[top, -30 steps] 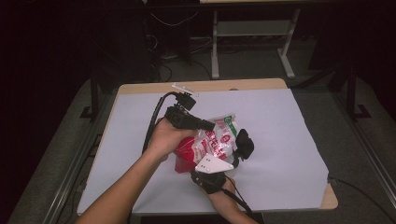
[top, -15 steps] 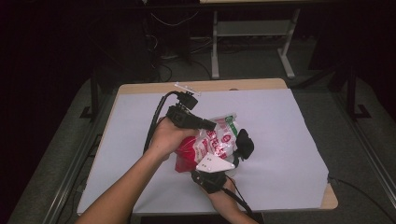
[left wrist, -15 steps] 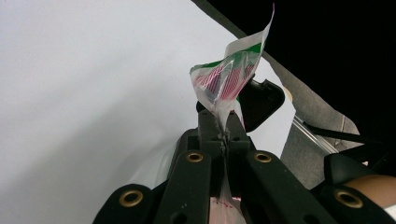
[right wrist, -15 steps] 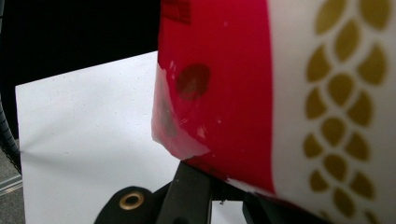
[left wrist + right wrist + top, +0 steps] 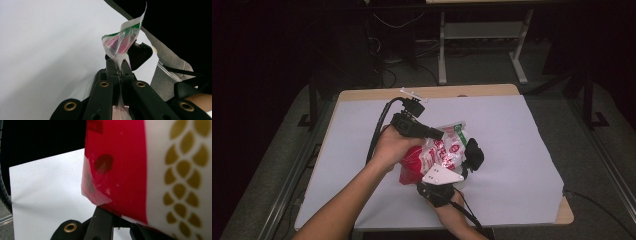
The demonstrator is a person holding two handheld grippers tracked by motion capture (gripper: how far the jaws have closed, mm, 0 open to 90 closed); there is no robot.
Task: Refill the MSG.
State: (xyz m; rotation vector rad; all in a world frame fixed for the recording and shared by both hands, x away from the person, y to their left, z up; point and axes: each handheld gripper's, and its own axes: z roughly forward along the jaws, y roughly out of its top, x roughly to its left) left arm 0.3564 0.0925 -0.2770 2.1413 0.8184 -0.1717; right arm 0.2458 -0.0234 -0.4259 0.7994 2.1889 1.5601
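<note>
Scene: a person at a table [image 5: 512, 130] covered with a white sheet, one two-jaw gripper in each hand, both working on a single plastic bag.
Bag [image 5: 439, 152]: a red-and-white printed plastic packet with a green-edged top seal, held just above the middle of the table between the two grippers.
Left gripper [image 5: 119, 71]: jaws clamped on the bag's flat top seal; in the left gripper view the crimped film passes between the pads and its free corner stands up beyond them.
Right gripper [image 5: 462, 167]: seen in the high view at the bag's near right side, under its grey plate; in the right gripper view the bag's red wall and gold leaf pattern [image 5: 160, 170] sit right over the jaws, and the jaws appear closed on the bag's lower edge, though the contact itself is hidden by the film.
Step in hand (judged): the bag is gripped at two places, probably to pull the top seal open or tear it.
How to do it well: keep both grips firm and close to the seam, so that the pull goes into the seal and not into loose film; draw the hands apart slowly and evenly; keep the bag upright so nothing spills when it gives.
Risk (judged): thin, slick film may slip out of the pads, or tear sideways down the wall.
</note>
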